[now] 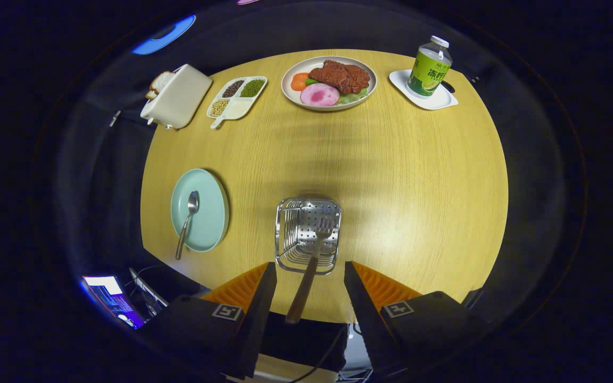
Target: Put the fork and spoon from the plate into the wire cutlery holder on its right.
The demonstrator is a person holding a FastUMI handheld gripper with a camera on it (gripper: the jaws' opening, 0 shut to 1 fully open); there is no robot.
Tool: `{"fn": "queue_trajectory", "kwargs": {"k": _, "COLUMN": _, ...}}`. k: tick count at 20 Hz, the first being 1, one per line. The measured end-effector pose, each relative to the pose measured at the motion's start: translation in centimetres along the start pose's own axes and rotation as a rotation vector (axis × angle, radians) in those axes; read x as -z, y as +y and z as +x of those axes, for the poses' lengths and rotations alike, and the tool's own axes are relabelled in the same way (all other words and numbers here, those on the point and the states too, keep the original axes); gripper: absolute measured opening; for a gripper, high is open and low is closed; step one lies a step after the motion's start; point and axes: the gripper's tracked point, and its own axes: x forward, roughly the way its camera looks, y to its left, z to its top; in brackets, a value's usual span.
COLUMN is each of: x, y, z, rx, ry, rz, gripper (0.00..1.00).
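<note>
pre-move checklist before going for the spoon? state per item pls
1. Fork in the wire cutlery holder: ok, head down inside, handle leaning out toward the gripper.
2. Gripper free of the fork: ok, jaws open, handle in the gap, neither finger touching it.
3. Spoon located: ok, on the green plate left of the holder, handle hanging over the plate's near rim.
4. Path from holder to plate: ok, bare table between them.
5. Room in the holder for the spoon: ok, space left beside the fork.
6. Holder stable on the table: cannot tell.
</note>
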Motion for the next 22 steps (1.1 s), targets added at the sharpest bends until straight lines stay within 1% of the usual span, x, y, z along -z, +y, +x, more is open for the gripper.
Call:
{"fn": "queue_trajectory", "kwargs": {"k": 3, "x": -0.2, "y": 0.8, "z": -0.9, "rx": -0.014, "ry": -0.052, "rz": 0.001, "gripper": 0.81}}
{"fn": "queue_trajectory", "kwargs": {"k": 5, "x": -1.2, "y": 2.3, "z": -2.4, "rx": -0.024, "ry": -0.135, "rz": -0.024, "gripper": 0.83}}
{"fn": "queue_trajectory", "kwargs": {"k": 6, "x": -1.7, "y": 3.6, "z": -3.3, "rx": -0.033, "ry": -0.192, "rz": -0.040, "gripper": 0.89}}
{"fn": "queue_trajectory", "kwargs": {"k": 7, "x": -2.4, "y": 5.2, "z": -4.5, "rx": -0.047, "ry": -0.255, "rz": -0.054, "gripper": 0.98}}
{"fn": "queue_trajectory", "kwargs": {"k": 10, "x": -4.4, "y": 10.4, "z": -7.2, "rx": -0.097, "ry": -0.428, "rz": -0.070, "gripper": 0.99}}
{"fn": "queue_trajectory", "kwargs": {"k": 12, "x": -4.6, "y": 13.4, "z": -7.8, "rx": -0.115, "ry": -0.487, "rz": -0.085, "gripper": 1.00}}
{"fn": "queue_trajectory", "kwargs": {"k": 13, "x": -4.5, "y": 14.8, "z": -7.6, "rx": -0.120, "ry": -0.499, "rz": -0.093, "gripper": 0.99}}
{"fn": "queue_trajectory", "kwargs": {"k": 15, "x": -3.9, "y": 17.6, "z": -5.7, "rx": -0.129, "ry": -0.489, "rz": -0.112, "gripper": 0.99}}
{"fn": "queue_trajectory", "kwargs": {"k": 18, "x": -1.9, "y": 22.3, "z": -1.5, "rx": -0.167, "ry": -0.429, "rz": -0.099, "gripper": 0.99}}
{"fn": "queue_trajectory", "kwargs": {"k": 22, "x": -0.2, "y": 26.0, "z": 4.5, "rx": -0.149, "ry": -0.360, "rz": -0.097, "gripper": 1.00}}
